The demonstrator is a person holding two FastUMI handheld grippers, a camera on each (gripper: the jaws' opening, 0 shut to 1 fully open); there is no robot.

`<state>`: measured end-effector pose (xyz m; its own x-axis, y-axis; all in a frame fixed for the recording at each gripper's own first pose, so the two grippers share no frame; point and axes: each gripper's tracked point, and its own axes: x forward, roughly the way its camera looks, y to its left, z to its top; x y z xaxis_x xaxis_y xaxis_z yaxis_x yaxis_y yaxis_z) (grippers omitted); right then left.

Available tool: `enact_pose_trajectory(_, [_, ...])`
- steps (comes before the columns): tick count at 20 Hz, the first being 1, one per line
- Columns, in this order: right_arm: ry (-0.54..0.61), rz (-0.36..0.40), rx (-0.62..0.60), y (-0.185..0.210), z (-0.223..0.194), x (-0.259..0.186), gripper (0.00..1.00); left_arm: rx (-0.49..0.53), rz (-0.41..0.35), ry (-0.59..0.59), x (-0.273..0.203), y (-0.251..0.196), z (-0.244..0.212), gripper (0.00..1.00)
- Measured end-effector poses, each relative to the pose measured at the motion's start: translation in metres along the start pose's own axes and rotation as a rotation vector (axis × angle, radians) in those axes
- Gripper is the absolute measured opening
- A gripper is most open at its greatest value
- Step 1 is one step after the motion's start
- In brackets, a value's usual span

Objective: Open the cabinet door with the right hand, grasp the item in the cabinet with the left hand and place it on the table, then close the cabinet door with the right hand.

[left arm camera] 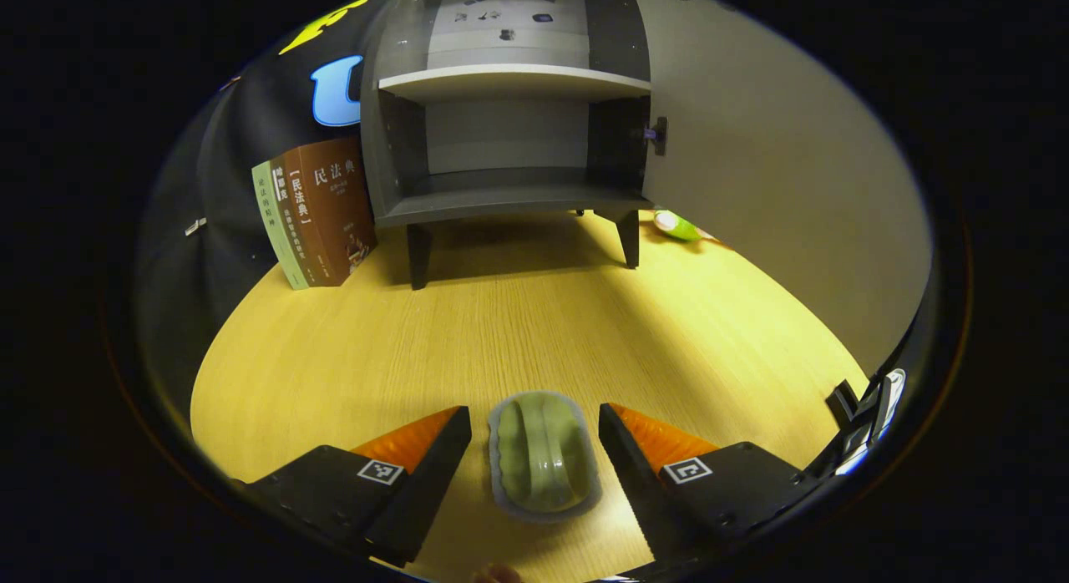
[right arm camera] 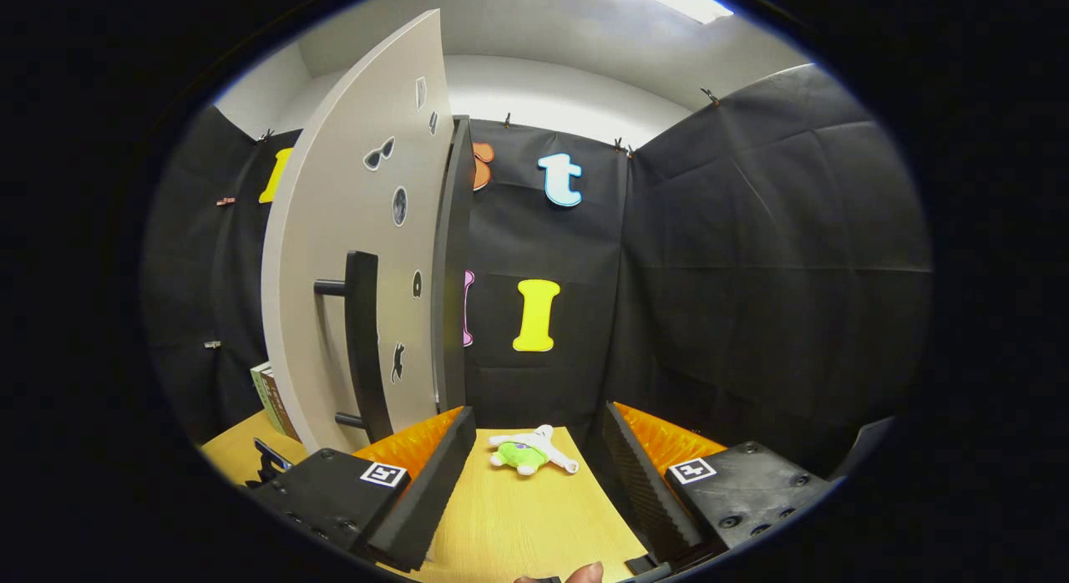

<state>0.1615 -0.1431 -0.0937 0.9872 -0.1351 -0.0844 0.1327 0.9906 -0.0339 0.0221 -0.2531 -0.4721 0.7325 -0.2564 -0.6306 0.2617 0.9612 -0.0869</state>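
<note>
On the wooden counter (left arm camera: 518, 332) the green item (left arm camera: 543, 453) lies between the released left claw (left arm camera: 534, 445), clear of the emptied cabinet (left arm camera: 509, 140). The right claw (right arm camera: 539, 462), also released, should reach the door handle (right arm camera: 363, 341) squarely and swing the door (right arm camera: 351, 232) shut.

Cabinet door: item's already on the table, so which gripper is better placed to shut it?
Right. The open door's handle stands just ahead-left of the open right gripper. The left gripper straddles the green dish on the table, open.
</note>
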Motion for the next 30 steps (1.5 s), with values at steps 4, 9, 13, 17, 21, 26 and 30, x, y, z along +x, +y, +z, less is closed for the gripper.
enact_pose_trajectory(4, [-0.011,-0.009,0.013,0.006,0.008,-0.004,0.98,0.002,-0.014,-0.104,-0.028,0.007,0.046,0.97])
enact_pose_trajectory(9, [-0.017,-0.009,0.022,0.016,0.015,-0.005,0.98,-0.003,-0.021,-0.243,-0.084,0.027,0.112,0.96])
enact_pose_trajectory(13, [-0.023,-0.022,0.02,0.017,0.021,-0.005,0.98,-0.042,0.022,-0.361,-0.139,0.064,0.169,0.96])
enact_pose_trajectory(17, [-0.028,-0.026,0.039,0.02,0.027,-0.006,0.98,-0.059,0.078,-0.453,-0.193,0.105,0.217,0.96])
enact_pose_trajectory(21, [-0.04,-0.043,0.047,0.023,0.029,-0.004,0.98,-0.1,0.143,-0.485,-0.235,0.15,0.242,0.96])
enact_pose_trajectory(26, [-0.04,-0.075,0.034,0.024,0.031,-0.009,0.96,-0.16,0.227,-0.546,-0.284,0.214,0.265,0.95])
enact_pose_trajectory(30, [-0.037,-0.099,0.048,0.029,0.028,-0.012,0.96,-0.115,0.283,-0.581,-0.313,0.242,0.271,0.92])
